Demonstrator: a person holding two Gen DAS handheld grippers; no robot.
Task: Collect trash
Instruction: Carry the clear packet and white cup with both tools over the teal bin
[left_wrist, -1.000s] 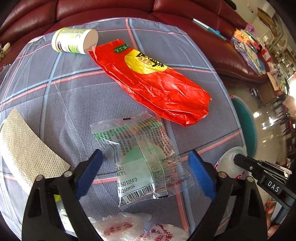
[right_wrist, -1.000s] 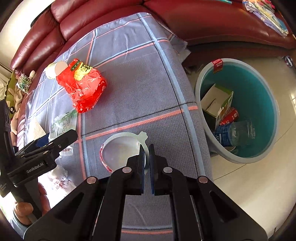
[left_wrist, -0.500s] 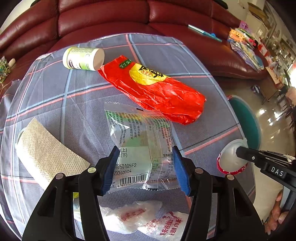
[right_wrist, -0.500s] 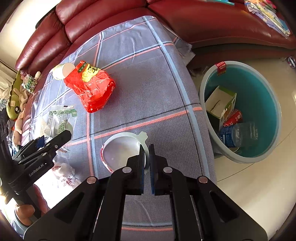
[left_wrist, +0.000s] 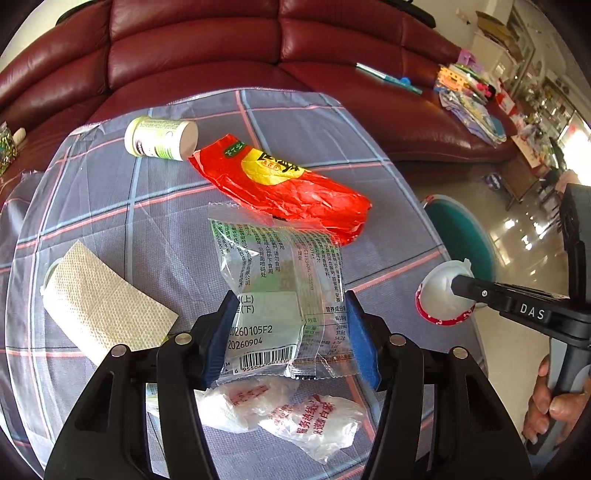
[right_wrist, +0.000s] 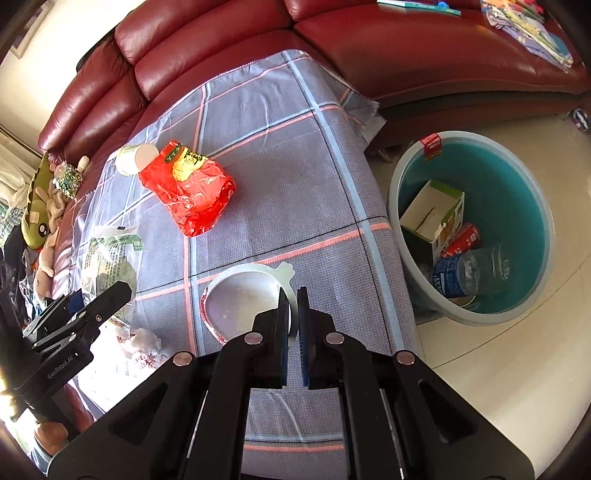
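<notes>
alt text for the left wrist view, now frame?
The left gripper has its blue fingers closed on a clear printed wrapper above a plaid tablecloth. Beyond lie a red snack bag, white bottle and paper towel; at right, the right gripper holds a white cup lid.

Dark red leather sofa (left_wrist: 207, 48) behind a plaid-clothed table (right_wrist: 266, 122); glossy cream tiled floor (right_wrist: 524, 354) reflecting bright daylight.

Carton (right_wrist: 434, 216) and bottle (right_wrist: 467, 271) in basin (right_wrist: 532, 312)
</notes>
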